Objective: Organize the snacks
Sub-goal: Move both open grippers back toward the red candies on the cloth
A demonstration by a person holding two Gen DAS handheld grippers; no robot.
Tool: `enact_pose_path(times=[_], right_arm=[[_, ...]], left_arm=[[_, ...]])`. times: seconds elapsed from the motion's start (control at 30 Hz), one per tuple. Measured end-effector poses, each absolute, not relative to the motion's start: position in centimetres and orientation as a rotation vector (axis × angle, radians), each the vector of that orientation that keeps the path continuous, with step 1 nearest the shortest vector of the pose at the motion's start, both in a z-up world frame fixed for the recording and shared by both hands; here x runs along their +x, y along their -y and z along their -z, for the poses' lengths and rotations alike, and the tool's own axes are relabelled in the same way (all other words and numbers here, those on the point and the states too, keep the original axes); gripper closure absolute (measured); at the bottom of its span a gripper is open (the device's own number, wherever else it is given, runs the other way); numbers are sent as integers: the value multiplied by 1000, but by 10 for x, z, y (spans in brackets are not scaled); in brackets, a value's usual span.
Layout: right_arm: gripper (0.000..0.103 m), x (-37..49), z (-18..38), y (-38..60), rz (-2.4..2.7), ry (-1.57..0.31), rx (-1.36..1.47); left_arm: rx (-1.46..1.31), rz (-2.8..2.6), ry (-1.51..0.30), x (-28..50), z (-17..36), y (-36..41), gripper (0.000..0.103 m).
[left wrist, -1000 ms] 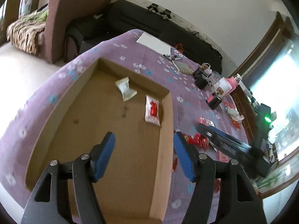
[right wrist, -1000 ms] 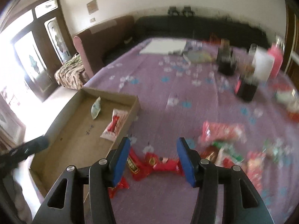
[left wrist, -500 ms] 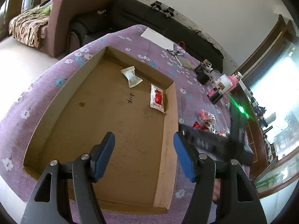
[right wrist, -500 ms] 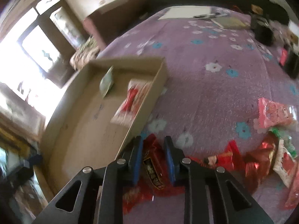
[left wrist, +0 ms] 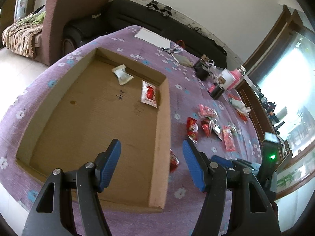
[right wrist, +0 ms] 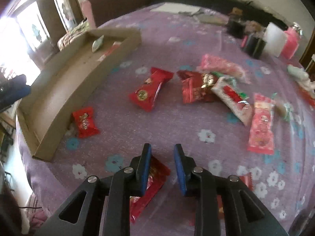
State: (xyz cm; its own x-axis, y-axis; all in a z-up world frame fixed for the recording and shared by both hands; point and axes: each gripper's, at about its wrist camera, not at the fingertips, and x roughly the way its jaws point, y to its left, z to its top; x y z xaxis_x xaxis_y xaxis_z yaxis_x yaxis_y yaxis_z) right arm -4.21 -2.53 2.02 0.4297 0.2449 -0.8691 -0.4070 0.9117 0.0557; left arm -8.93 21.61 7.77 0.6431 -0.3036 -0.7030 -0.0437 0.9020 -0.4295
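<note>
A shallow cardboard tray (left wrist: 163, 106) lies on the purple flowered tablecloth and holds a white snack packet (left wrist: 122, 74) and a red-and-white packet (left wrist: 149, 94). My left gripper (left wrist: 150, 153) is open and empty above the tray's near right part. My right gripper (right wrist: 161, 157) is partly closed with a gap between its pads. A red snack packet (right wrist: 153, 179) hangs from its left pad and sticks out below the fingers. The tray (right wrist: 65, 90) is at the left in the right wrist view. Several red and pink packets (right wrist: 149, 92) lie loose on the cloth.
A small red candy (right wrist: 85, 122) lies against the tray's outer wall. Dark cups, a white roll and a pink container (left wrist: 226, 78) stand at the table's far right. A paper sheet (left wrist: 152, 37) lies at the far edge. Sofas stand behind.
My right gripper closed over a red packet beside the tray, then pulled back and up with that packet hanging from it. The left gripper stayed open over the tray.
</note>
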Motion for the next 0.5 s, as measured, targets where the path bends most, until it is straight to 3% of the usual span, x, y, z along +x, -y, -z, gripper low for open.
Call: enact_pose_path(times=[0.07, 0.17, 0.27, 0.37, 0.4, 0.5], right_arm=[[76, -48, -31, 19, -471, -1009, -145], [63, -56, -44, -12, -588, -946, -173], [63, -55, -40, -50, -671, -936, -234], [69, -50, -23, -72, -685, -963, -269], [82, -48, -18, -73, -680, -976, -260], [83, -43, -13, -61, -670, -1001, -179]], left_arm=[[-428, 164, -870, -91, -79, -209, 39], [-414, 172, -863, -96, -84, -202, 39], [-406, 164, -850, -100, -89, -202, 39], [-409, 150, -844, -101, -91, -205, 39], [-411, 149, -845, -101, -91, -207, 39], [-414, 151, -848, -100, -89, -206, 39]])
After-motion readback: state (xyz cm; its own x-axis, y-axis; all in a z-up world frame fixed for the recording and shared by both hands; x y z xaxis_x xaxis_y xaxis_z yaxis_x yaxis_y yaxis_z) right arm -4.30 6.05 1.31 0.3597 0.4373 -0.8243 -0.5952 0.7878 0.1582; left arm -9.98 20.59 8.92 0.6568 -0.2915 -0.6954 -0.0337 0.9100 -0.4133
